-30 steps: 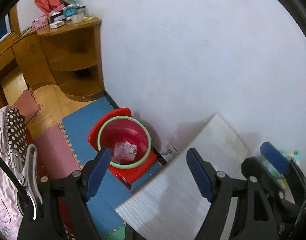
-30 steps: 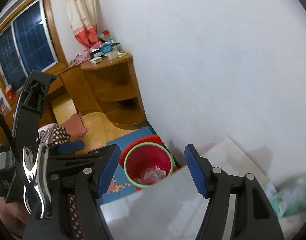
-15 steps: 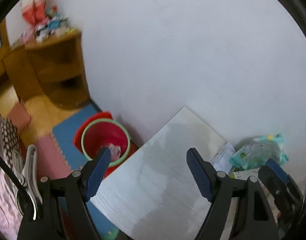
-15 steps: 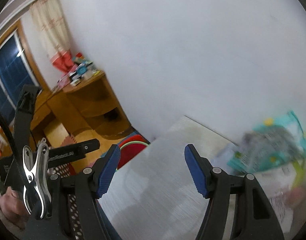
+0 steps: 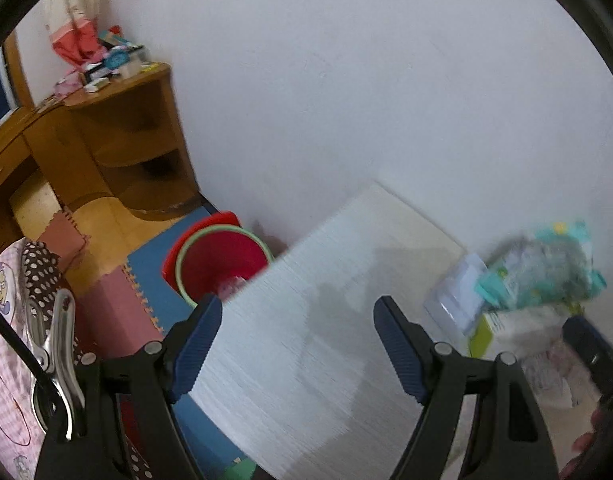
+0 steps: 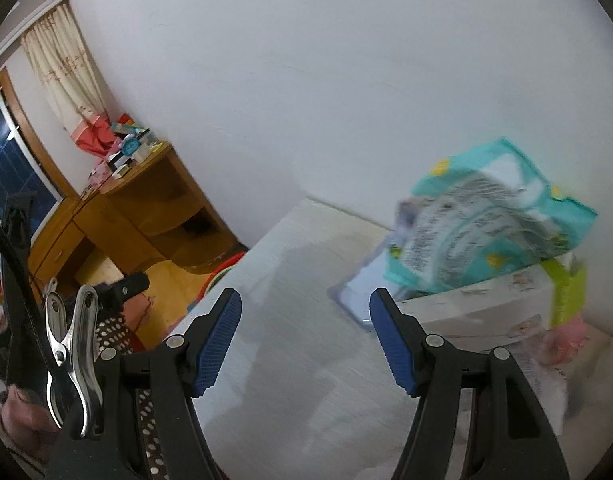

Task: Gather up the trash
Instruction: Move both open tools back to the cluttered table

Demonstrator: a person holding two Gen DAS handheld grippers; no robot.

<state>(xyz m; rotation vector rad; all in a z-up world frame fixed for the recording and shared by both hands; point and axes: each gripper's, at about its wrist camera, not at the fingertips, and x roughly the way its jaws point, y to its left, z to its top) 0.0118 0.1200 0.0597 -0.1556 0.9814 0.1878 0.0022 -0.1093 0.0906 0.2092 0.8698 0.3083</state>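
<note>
- Left gripper (image 5: 296,342) jaws apart, nothing between; right gripper (image 6: 305,334) likewise spread, nothing held.
- Both over bare white table (image 5: 306,320); its left edge runs diagonally, far edge meets the wall.
- Red bin (image 5: 222,256) on the floor at 10 o'clock of left gripper, just past the table edge, partly hidden by it.
- Teal packet (image 6: 486,216), blurred, on white box (image 6: 482,308) at 2 o'clock of right gripper, crowding that side.
- Wooden shelf (image 5: 138,148) beyond the bin.

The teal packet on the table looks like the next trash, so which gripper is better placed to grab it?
Probably the right gripper: open, with the teal packet large and just ahead to its right. The left gripper, also open, sees it farther off.
</note>
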